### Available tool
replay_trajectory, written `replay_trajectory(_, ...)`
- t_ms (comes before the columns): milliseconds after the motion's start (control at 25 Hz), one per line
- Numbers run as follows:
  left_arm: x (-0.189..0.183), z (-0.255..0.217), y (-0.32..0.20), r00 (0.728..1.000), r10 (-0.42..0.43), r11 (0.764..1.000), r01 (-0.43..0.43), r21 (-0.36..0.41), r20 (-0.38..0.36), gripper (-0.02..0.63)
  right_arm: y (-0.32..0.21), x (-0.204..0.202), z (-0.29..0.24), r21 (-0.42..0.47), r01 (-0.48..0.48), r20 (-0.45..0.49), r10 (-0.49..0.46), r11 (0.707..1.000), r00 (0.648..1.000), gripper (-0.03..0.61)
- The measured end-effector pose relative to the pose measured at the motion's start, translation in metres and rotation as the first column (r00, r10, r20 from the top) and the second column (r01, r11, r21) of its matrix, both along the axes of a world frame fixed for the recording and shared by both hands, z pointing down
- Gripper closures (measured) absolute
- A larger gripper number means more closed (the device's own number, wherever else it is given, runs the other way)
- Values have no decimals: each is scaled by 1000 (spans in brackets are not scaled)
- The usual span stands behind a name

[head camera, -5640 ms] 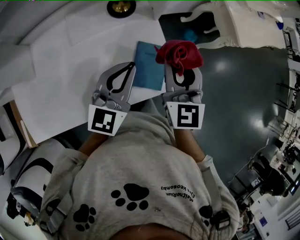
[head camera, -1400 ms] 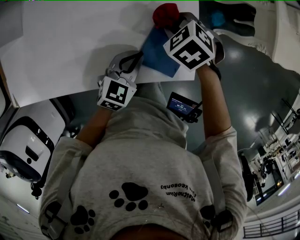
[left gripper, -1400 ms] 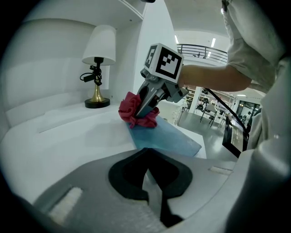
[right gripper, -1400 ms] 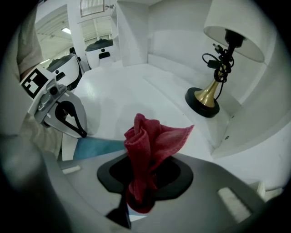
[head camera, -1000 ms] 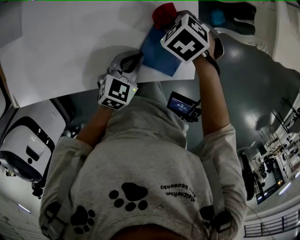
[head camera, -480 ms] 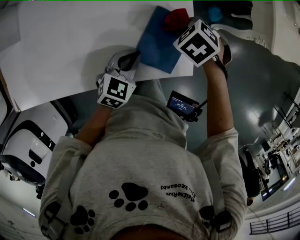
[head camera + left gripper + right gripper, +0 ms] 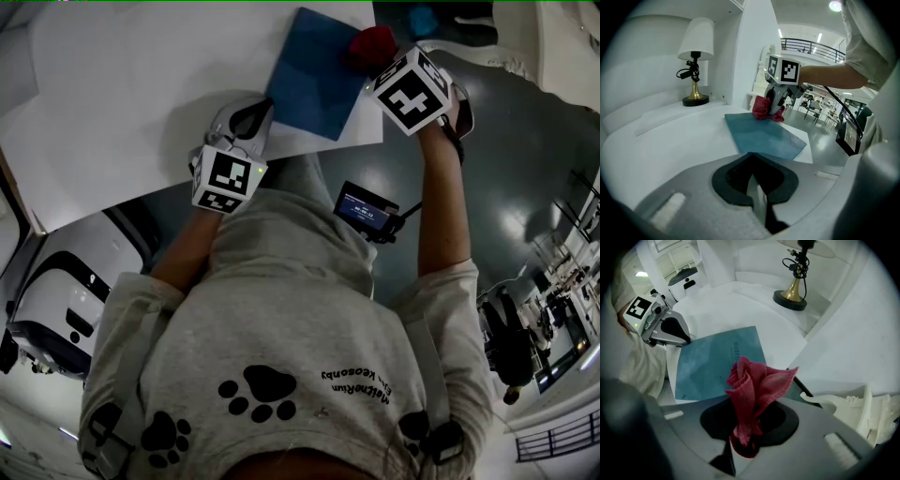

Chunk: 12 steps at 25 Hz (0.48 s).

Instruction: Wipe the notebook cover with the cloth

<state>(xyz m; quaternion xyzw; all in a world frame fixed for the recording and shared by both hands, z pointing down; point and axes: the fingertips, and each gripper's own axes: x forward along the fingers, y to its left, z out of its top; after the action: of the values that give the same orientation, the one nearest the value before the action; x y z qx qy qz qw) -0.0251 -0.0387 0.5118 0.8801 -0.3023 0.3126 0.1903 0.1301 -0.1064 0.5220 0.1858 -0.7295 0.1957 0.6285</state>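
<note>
**Stroke reaches the right edge of the cover; near half judged still to do**

Left gripper [image 7: 251, 116]: same station as half a second ago, at the near-left corner of the notebook [image 7: 314, 75]. Its own view shows the jaws clenched together with nothing between them. The tips sit just at the notebook's near corner; I cannot tell whether they press on it or only rest beside it.

Notebook: blue, flat on the white table [image 7: 141, 112], close to the table's right edge. It has not visibly shifted on the table over the last second. A lamp [image 7: 696, 61] stands well beyond it at the far side.

Cloth [image 7: 372, 44]: red and bunched. A second ago it was at the far corner of the cover. It now sits at the cover's far-right edge, so it has been drawn rightward across the far end.

Right gripper [image 7: 386, 64]: jaws clamped on the lower end of the cloth, with the loose folds standing out past the tips.

Judgement: one pass over the far strip is about finished. The middle and near parts of the cover lie bare between the two grippers and probably need further passes.

Cloth against the fingers: the bunch is pinched between them, and its free end appears to touch the cover in the left gripper view.
</note>
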Motion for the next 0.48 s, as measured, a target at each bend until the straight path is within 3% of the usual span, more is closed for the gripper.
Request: replay_trajectory(480, 3, -1, 2, 1000, 1, 1000, -1, -3, 0, 614, 49, 82, 11, -76, -137, -146, 125, 988, 981, 488)
